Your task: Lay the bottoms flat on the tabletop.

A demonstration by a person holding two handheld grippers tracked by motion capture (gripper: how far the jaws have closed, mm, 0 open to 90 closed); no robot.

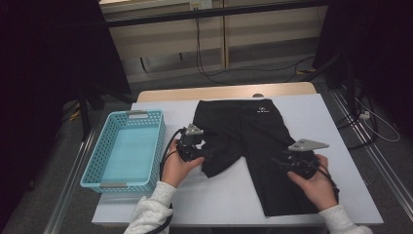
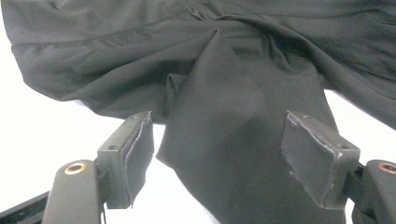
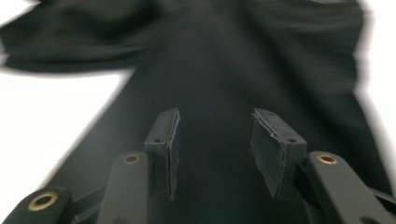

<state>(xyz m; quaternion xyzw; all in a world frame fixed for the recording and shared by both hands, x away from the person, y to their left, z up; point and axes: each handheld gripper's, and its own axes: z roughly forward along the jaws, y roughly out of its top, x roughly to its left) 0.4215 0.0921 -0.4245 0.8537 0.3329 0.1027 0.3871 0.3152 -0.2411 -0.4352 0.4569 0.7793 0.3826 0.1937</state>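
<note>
We see a pair of black shorts [image 1: 253, 141] spread on the white table [image 1: 336, 131] at the centre of the high view, waistband toward the top of the frame and a small white logo near it. One leg runs straight down to the lower right; the other, at centre left, is bunched and folded over on itself. In the left gripper view that rumpled leg [image 2: 224, 140] hangs as a dark fold between the jaws, which stand wide apart — the fabric lies in the gap, and neither pad presses on it. The left gripper [image 1: 191, 146], seen at centre left of the high view, sits at the edge of that folded leg with the person's left hand [image 1: 178, 165] behind it. The right gripper [image 1: 292, 163] is over the straight leg at lower right, held by the right hand [image 1: 316, 183]. In the right gripper view its jaws stand parted above the flat black cloth [image 3: 215, 74] — nothing is caught between them, and the picture is blurred. At the left of the high view a light blue basket [image 1: 95, 168] stands on the table, just beside the left hand.
</note>
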